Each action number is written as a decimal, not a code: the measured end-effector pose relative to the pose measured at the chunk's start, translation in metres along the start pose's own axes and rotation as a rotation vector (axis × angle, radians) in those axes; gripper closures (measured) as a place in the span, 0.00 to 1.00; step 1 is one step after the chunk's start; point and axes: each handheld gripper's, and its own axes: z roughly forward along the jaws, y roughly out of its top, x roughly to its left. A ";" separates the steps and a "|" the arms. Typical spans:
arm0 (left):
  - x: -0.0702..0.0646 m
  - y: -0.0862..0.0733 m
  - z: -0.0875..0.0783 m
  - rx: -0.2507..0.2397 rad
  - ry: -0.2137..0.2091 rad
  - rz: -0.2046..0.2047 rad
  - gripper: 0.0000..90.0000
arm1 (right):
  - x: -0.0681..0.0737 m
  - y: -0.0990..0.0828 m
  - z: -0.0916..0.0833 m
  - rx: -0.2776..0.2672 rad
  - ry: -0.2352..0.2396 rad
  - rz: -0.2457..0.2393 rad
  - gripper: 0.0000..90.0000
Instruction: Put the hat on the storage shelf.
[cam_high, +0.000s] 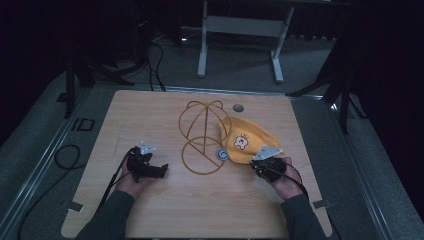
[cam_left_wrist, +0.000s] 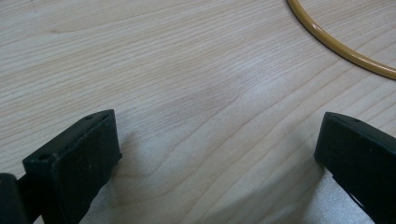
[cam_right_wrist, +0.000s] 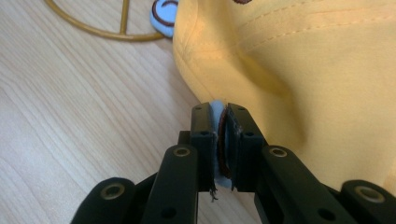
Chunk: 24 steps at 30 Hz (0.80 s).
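A yellow cloth cap (cam_high: 247, 140) with a small bear face lies right of the table's middle. Beside it lies a golden wire frame (cam_high: 202, 135) of hoops. My right gripper (cam_high: 257, 166) sits at the cap's near edge. In the right gripper view the cap (cam_right_wrist: 303, 70) folds upward, and my right gripper (cam_right_wrist: 223, 112) is shut on its light-blue ear flap (cam_right_wrist: 218, 140). A second blue ear (cam_right_wrist: 163, 11) rests near the wire frame (cam_right_wrist: 107, 32). My left gripper (cam_high: 159, 171) lies left of the frame, and in its own view it (cam_left_wrist: 218, 125) stands open over bare wood, near a wire hoop (cam_left_wrist: 341, 46).
The wooden table (cam_high: 150, 115) has a grey round plug (cam_high: 238, 107) at its far edge. A white desk frame (cam_high: 202, 50) stands on the floor behind. Cables (cam_high: 67, 155) loop on the floor at the left.
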 end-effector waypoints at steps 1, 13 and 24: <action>0.000 0.000 0.000 0.000 0.000 0.000 0.00 | 0.000 0.001 -0.001 -0.005 -0.002 -0.001 0.91; 0.000 0.000 0.000 0.001 0.000 0.000 0.00 | -0.005 0.014 -0.014 -0.042 -0.026 -0.004 0.91; 0.000 0.000 0.000 -0.001 0.000 0.000 0.00 | -0.008 0.024 -0.026 -0.068 -0.039 -0.008 0.92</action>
